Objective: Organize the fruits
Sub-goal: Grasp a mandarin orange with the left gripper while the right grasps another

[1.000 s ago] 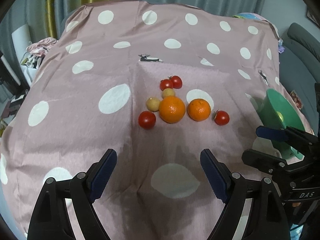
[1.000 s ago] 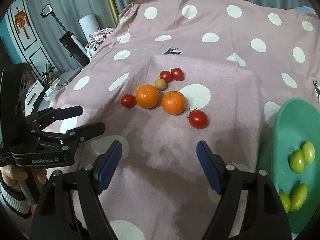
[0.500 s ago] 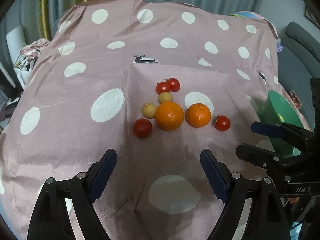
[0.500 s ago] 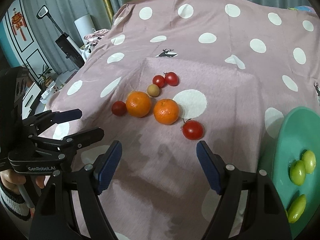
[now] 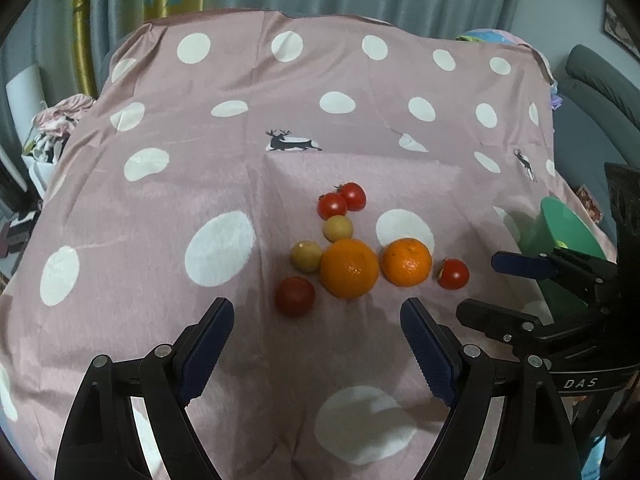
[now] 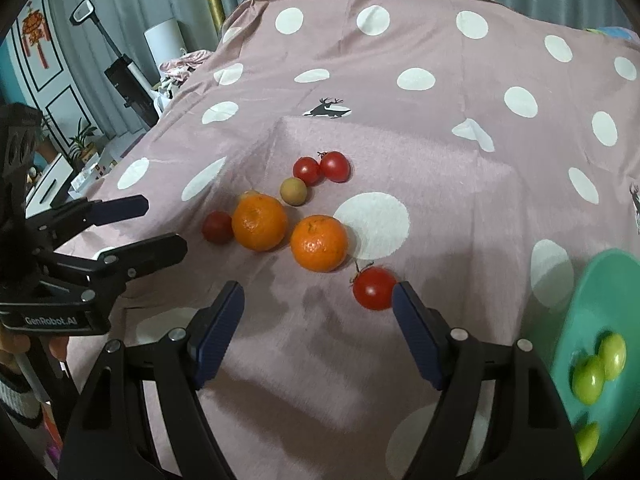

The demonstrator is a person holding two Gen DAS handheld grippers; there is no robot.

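Left gripper (image 5: 316, 312): hovering low over the cloth, jaws spread wide, gripping nothing; sitting just short of the dark red tomato (image 5: 295, 296).

Dark red tomato: lying at the left end of the cluster, just beside the larger orange (image 5: 349, 268); waiting loose on the cloth.

Two tan fruits: resting left of and behind the larger orange, one (image 5: 305, 256) touching it, the other (image 5: 338, 228) just behind; not yet sorted.

Tomato pair (image 5: 342, 201): sitting at the far end of the cluster, touching each other; not yet sorted.

Oranges: larger one and smaller one (image 5: 407, 262) lying side by side in the middle, close but whether touching cannot be told; not yet sorted.

Near tomato (image 6: 374, 288): lying at the right end of the cluster, just inside the right finger of the right gripper (image 6: 318, 300).

Right gripper: hovering with jaws wide apart, carrying nothing, seemingly lining up on that near tomato.

Green plate (image 6: 580, 312): sitting well to the right of the cluster, already holding several green fruits (image 6: 587, 378).

Progress: looking like an early-to-middle stage, with only green fruit plated and eight pieces remaining on the spotted cloth (image 5: 160, 208).

Remaining: picking up tomatoes, tan fruits and oranges one by one and grouping them; where each kind belongs cannot be told.
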